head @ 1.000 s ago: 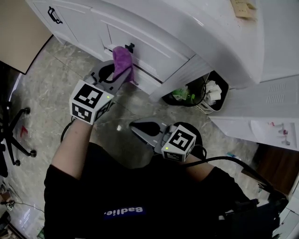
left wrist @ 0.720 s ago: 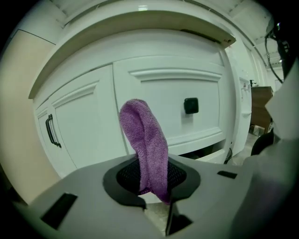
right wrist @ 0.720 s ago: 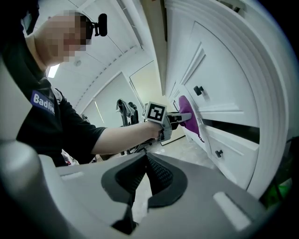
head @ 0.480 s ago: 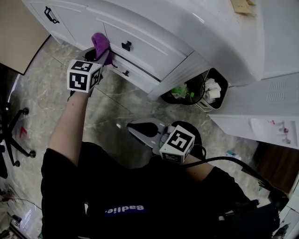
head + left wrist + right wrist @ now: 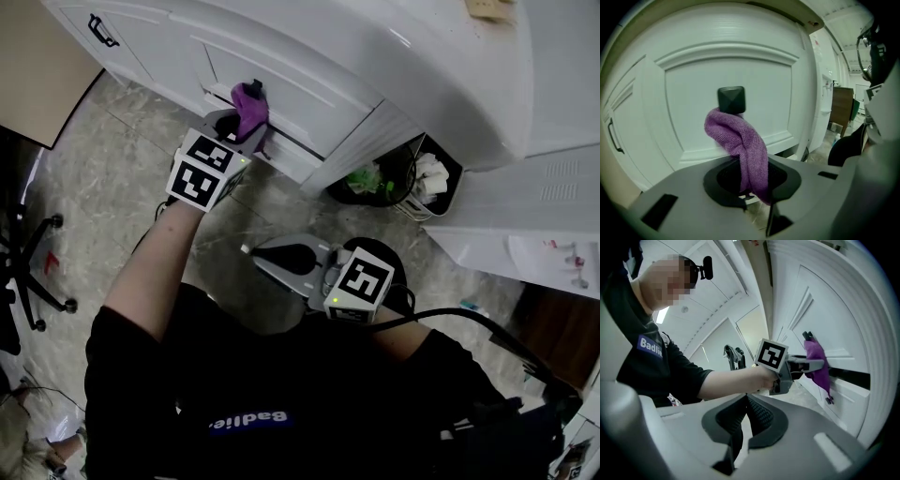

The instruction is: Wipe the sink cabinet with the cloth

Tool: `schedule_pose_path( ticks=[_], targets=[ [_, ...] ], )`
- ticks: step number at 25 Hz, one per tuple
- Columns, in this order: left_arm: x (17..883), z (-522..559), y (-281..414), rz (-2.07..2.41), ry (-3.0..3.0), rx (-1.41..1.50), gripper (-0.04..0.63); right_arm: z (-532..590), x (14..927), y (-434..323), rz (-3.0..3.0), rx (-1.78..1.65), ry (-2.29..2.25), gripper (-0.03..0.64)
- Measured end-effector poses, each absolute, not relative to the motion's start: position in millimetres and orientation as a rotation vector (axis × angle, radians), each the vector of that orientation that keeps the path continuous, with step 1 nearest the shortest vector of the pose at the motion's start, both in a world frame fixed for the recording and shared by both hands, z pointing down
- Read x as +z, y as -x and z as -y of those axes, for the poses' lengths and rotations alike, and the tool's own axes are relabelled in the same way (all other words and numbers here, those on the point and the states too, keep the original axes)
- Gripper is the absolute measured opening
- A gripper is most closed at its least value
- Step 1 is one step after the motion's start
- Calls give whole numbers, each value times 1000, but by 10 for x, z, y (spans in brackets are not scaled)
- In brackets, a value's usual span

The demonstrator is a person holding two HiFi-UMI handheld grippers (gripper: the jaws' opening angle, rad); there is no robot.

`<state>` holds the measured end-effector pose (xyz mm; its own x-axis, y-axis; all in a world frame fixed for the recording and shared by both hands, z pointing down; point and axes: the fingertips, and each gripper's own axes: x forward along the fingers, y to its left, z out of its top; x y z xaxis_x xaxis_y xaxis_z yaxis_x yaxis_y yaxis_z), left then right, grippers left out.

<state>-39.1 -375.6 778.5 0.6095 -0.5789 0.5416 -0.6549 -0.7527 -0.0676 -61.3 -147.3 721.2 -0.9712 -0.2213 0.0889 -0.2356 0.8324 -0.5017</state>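
Cabinet first: the white sink cabinet (image 5: 309,84) filled the head view from 10 to 2 o'clock. The left gripper (image 5: 239,122), clenched on the purple cloth (image 5: 249,101), had swung back rightward within half a second, and the cloth now lay against the cabinet just under the black knob (image 5: 731,99). That suggested back-and-forth strokes, with wiping under way. The right gripper (image 5: 286,258) sat closed and empty near 6 o'clock.

Black-lined waste bin (image 5: 412,183), grey marbled floor (image 5: 112,159), black chair base (image 5: 28,272) at left
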Motion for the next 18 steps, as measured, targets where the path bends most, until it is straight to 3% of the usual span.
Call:
schedule_pose_path(
  ticks=[9, 18],
  targets=[
    [7761, 3233, -358, 703, -2839, 850, 89, 1335, 7241, 666, 2974, 814, -249, 2],
    [7724, 3028, -636, 589, -2884, 857, 89, 1315, 7253, 680, 2962, 811, -236, 2]
  ],
)
